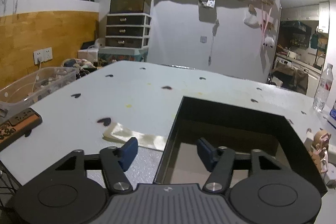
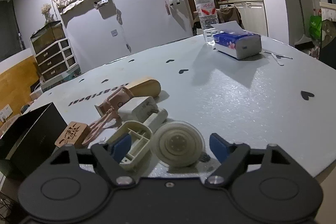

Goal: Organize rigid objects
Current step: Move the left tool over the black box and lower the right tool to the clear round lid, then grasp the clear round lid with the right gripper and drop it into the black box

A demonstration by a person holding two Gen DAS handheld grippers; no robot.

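Observation:
An open black box point(image 1: 231, 117) stands on the pale table point(image 1: 136, 98). My left gripper point(image 1: 167, 151) is open, its blue pads either side of the box's left wall without touching it. A cream flat piece point(image 1: 134, 135) lies just left of the box. In the right wrist view a round white disc point(image 2: 178, 144) and a white oval case point(image 2: 136, 140) lie between the pads of my open right gripper point(image 2: 170, 145); the right pad is clear of the disc. Behind them lie a white charger point(image 2: 138, 108), a carved wooden tag point(image 2: 72, 133), a pink clip-like piece point(image 2: 113, 102) and a wooden cylinder point(image 2: 145, 87). The black box point(image 2: 31, 129) sits at the left.
A tissue pack point(image 2: 239, 43) and a water bottle point(image 2: 206, 12) stand at the table's far right. A clear bin point(image 1: 37, 85) and a power strip point(image 1: 21, 121) sit off the left edge. A small wooden figure point(image 1: 321, 146) stands right of the box.

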